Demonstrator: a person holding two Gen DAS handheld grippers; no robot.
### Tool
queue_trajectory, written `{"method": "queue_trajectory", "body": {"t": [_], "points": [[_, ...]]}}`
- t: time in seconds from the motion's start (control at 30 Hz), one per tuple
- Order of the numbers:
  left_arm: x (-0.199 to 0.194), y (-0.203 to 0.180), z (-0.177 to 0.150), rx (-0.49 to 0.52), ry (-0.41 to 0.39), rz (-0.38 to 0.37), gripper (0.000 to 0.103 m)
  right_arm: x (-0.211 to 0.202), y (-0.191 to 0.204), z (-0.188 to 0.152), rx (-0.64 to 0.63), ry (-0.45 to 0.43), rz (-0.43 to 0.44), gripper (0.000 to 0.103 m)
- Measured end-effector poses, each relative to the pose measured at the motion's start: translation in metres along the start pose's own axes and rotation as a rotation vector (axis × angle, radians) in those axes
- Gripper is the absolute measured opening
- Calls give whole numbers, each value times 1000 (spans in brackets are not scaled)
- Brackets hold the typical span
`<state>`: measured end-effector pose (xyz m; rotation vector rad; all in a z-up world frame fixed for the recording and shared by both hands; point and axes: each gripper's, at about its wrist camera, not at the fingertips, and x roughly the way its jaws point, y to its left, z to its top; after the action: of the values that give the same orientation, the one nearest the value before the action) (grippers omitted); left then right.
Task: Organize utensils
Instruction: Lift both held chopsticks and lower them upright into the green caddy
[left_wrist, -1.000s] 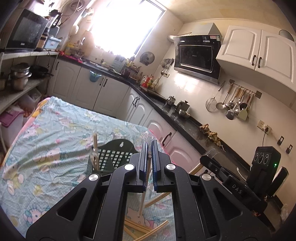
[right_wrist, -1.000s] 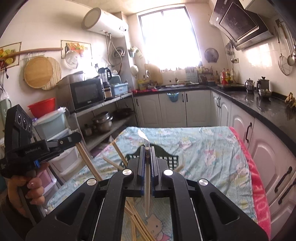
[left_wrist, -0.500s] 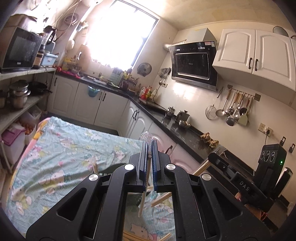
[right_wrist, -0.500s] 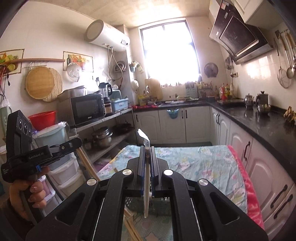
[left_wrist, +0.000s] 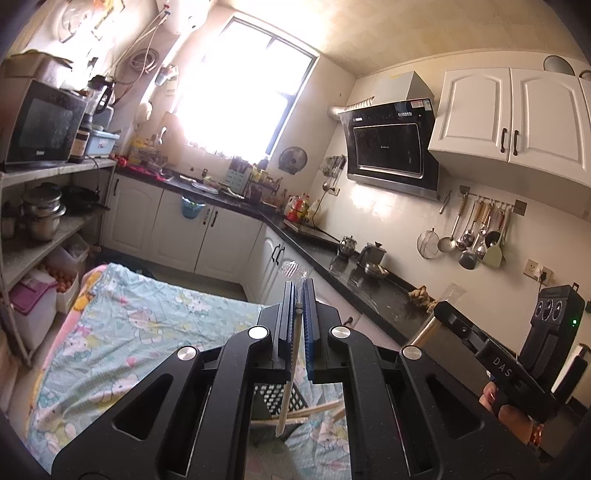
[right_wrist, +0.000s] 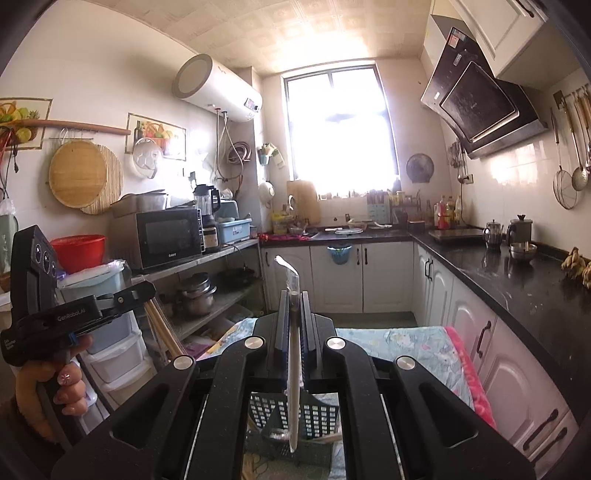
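My left gripper (left_wrist: 297, 291) is shut on a pale chopstick in a clear wrapper (left_wrist: 287, 384) that hangs down over the dark green slotted utensil basket (left_wrist: 275, 400). Loose wooden chopsticks (left_wrist: 314, 410) lean at the basket. My right gripper (right_wrist: 294, 299) is shut on another wrapped chopstick (right_wrist: 294, 387), held upright above the same basket (right_wrist: 317, 417). The right gripper also shows in the left wrist view (left_wrist: 443, 314), holding its chopstick. The left gripper shows in the right wrist view (right_wrist: 142, 291), with chopsticks under it.
The basket stands on a table with a cartoon-print cloth (left_wrist: 140, 325). A black counter (right_wrist: 524, 280) with kettles runs along the right. Open shelves with a microwave (right_wrist: 166, 236) and pots stand on the left. Hanging ladles (left_wrist: 476, 236) line the wall.
Both grippers have lifted and tilted upward with their chopsticks. The table and basket have dropped lower in both views, and more of the kitchen walls and ceiling shows.
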<state>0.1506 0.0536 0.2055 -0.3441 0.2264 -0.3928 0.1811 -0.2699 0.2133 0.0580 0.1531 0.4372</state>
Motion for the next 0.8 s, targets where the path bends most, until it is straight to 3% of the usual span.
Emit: {"method": "queue_trajectory", "body": {"t": [0.47,0.8], "points": [[39,-5,7,34,3,40,2,30,-3,11,-16,-24,-29,5],[61,1,-10,47,31,74,2,56,-12,-3,-6,6,-45,5]]}}
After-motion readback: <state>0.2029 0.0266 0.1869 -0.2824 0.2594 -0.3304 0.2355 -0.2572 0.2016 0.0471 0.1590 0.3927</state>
